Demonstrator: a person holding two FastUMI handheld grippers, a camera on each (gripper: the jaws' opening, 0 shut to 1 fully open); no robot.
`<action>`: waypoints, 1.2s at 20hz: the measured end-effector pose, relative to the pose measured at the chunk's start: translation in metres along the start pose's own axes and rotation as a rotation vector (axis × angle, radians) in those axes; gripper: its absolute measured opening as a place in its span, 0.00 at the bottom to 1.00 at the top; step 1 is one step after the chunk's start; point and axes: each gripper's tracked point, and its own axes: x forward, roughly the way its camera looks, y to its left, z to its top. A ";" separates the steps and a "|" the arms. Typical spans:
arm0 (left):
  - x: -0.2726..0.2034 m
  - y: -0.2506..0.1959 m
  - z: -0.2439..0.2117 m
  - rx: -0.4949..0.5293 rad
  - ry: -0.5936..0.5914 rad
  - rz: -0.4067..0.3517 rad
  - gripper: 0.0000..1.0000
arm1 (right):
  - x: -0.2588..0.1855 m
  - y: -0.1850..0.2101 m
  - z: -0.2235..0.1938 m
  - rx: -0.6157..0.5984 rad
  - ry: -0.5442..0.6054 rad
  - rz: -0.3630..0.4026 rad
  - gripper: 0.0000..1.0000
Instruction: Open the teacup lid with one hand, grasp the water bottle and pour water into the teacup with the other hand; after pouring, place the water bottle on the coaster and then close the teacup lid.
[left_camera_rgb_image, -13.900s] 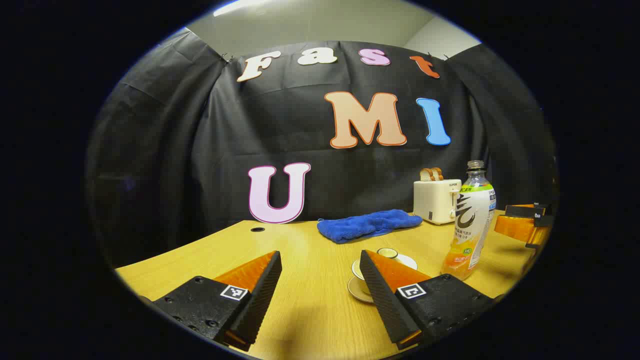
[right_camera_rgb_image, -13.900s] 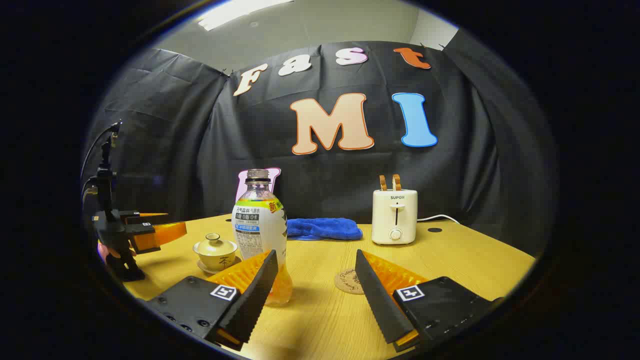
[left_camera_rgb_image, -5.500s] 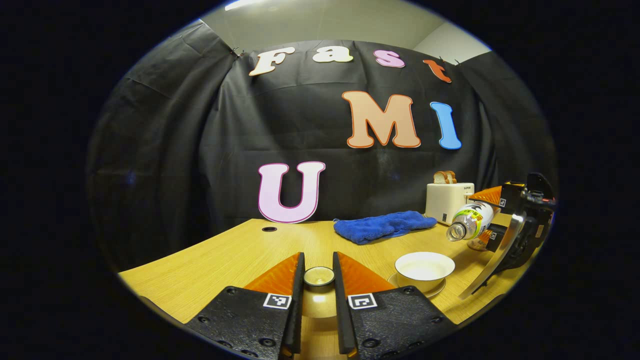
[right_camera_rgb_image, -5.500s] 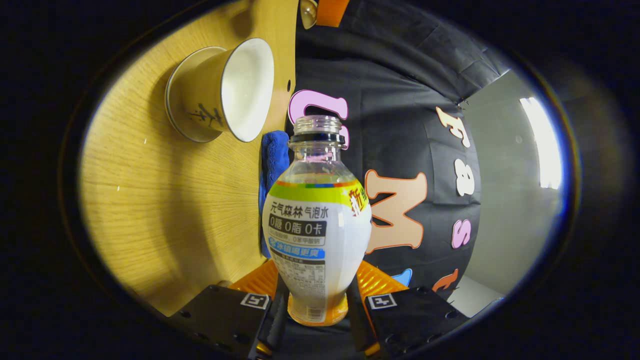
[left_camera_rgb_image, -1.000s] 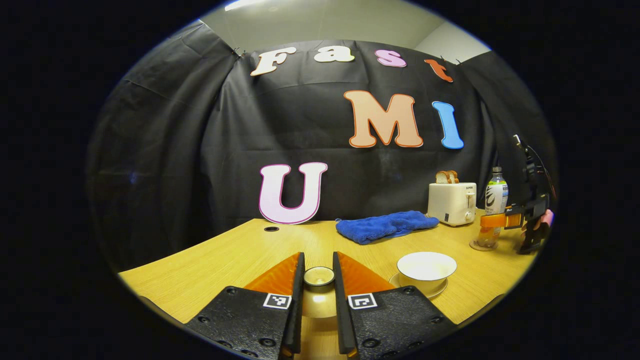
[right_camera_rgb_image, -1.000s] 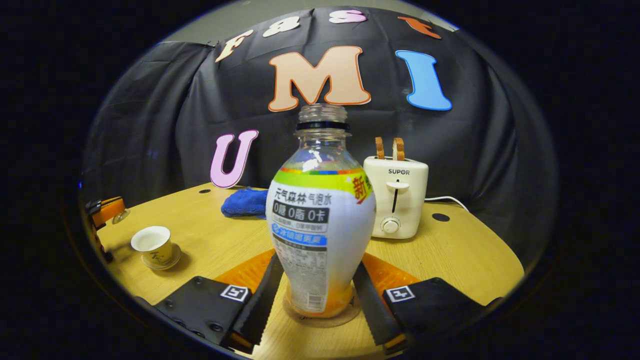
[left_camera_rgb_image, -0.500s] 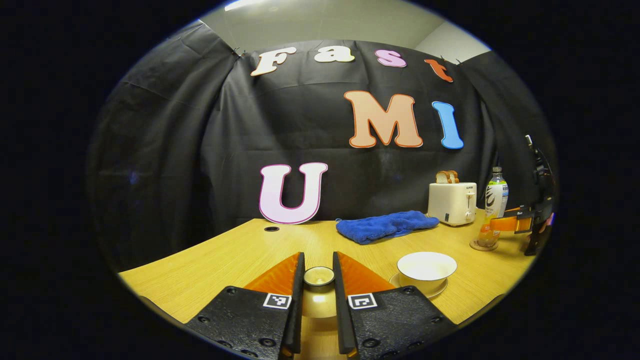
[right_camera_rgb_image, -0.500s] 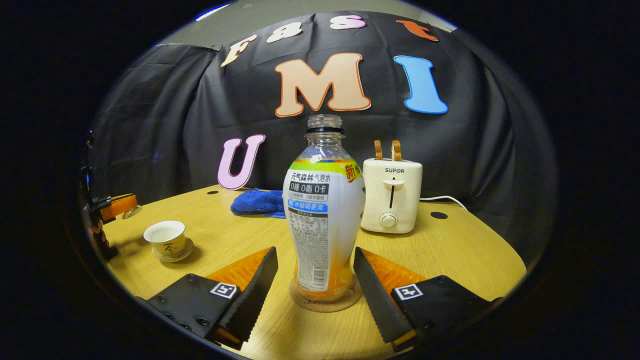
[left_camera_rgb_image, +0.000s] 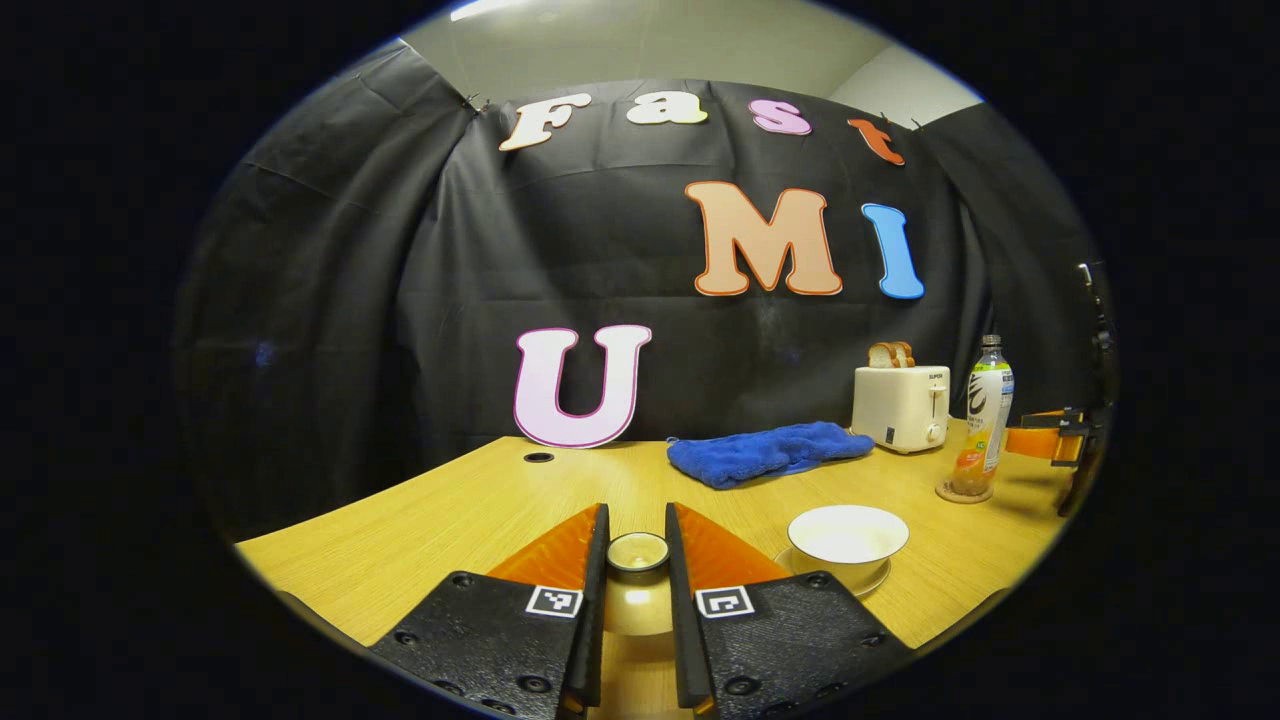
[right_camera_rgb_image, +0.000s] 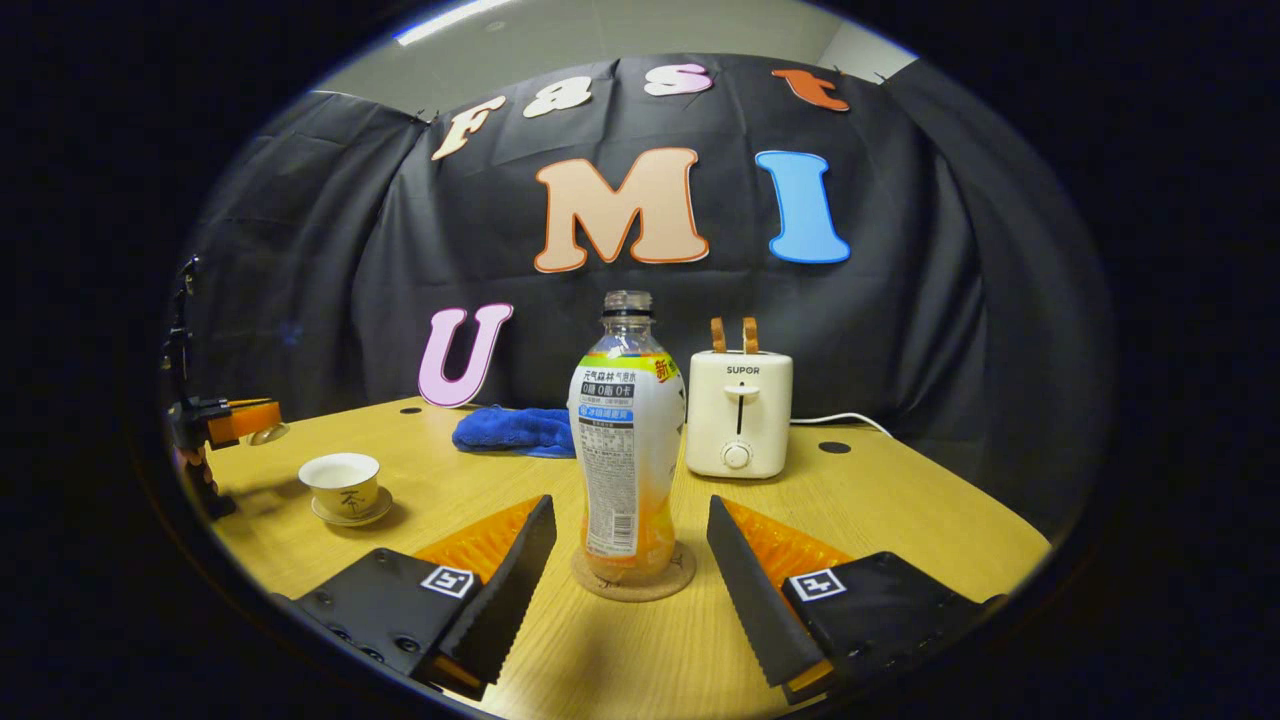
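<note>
One water bottle upright on coaster, mid-table.

Table: wood-grain, matt. Water bottle: clear glossy plastic, printed label. Coaster: cork-like, rough. Teacup: glazed ceramic, glossy. Far cloth: fluffy blue fabric. Toaster: smooth cream plastic.

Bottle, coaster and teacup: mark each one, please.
Bottle (right_camera_rgb_image: 625, 420): right gripper view, on its label.
Coaster (right_camera_rgb_image: 632, 587): right gripper view, on its front rim.
Teacup (right_camera_rgb_image: 340, 482): right gripper view, on its outer wall.
</note>
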 end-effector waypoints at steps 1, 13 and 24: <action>0.000 -0.002 -0.001 0.000 0.000 -0.002 0.27 | -0.004 -0.002 0.001 0.006 -0.012 -0.010 1.00; 0.021 -0.097 0.000 -0.007 -0.002 -0.263 0.27 | -0.029 -0.039 0.010 0.025 -0.094 -0.208 0.97; 0.034 -0.139 -0.008 0.027 0.028 -0.385 0.27 | -0.034 -0.044 0.011 0.026 -0.098 -0.239 0.92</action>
